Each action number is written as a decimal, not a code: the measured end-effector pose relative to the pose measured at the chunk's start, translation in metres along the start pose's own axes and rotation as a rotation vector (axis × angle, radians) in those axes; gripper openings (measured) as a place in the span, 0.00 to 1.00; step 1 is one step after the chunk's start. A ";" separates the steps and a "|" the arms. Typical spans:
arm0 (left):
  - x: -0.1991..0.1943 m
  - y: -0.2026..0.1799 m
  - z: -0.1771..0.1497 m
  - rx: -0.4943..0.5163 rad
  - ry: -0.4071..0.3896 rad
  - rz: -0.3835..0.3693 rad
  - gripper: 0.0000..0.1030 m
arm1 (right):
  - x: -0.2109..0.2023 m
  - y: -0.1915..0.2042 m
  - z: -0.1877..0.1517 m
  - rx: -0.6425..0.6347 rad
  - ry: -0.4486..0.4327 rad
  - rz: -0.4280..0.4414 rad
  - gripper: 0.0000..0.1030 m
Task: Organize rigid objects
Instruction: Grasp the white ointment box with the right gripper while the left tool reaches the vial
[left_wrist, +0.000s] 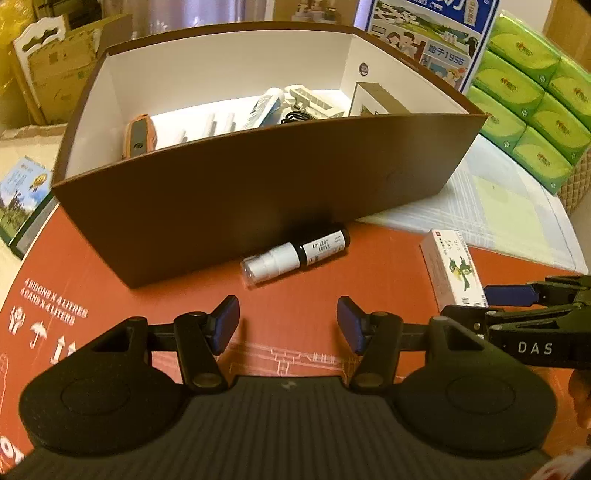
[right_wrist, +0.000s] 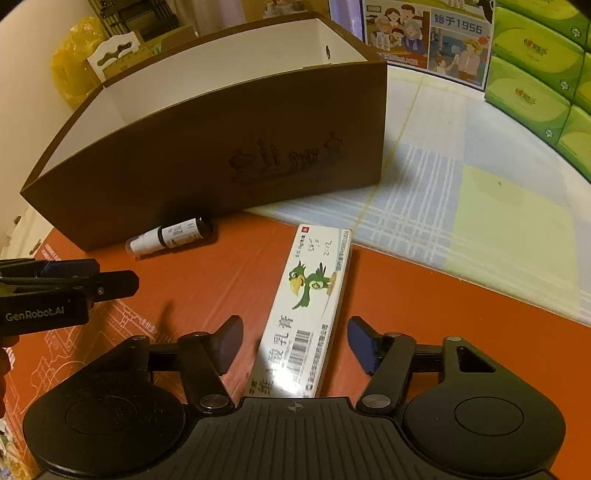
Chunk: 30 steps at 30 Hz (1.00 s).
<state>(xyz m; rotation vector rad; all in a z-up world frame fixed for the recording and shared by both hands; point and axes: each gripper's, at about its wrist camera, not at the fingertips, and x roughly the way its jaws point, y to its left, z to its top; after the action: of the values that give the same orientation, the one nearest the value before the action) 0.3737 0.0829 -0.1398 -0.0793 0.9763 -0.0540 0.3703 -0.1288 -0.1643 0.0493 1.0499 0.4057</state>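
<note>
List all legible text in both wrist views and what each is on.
"4 BIDONS X 4 LITRES / 4 CANS X 4 LITERS": red carton sheet.
"DAS": right gripper body.
"GenRobot.AI": left gripper body.
"1956", after Chinese characters: poster box.
"乳膏": parrot carton; the rest is blurred.
"2027.07", upside down: spray bottle; other print is too small.
Green tissue packs: logos unreadable.

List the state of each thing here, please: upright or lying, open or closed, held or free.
Brown box: upright, open on top, several things inside.
Spray bottle: lying, free.
White carton: lying flat, between the pads, not gripped.
Left gripper: open, empty.
Right gripper: open.
</note>
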 end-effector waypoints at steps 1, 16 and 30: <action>0.003 0.000 0.000 0.008 -0.002 0.000 0.53 | 0.002 0.000 0.001 -0.001 0.000 -0.002 0.52; 0.029 0.007 0.007 0.049 -0.017 -0.018 0.53 | -0.003 -0.029 -0.005 0.020 -0.005 -0.064 0.35; 0.007 -0.015 0.002 0.147 -0.039 -0.112 0.50 | -0.017 -0.045 -0.013 0.061 -0.016 -0.124 0.35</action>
<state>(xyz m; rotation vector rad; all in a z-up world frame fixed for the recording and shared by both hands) 0.3793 0.0678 -0.1434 0.0000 0.9260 -0.2255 0.3657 -0.1779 -0.1669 0.0415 1.0436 0.2603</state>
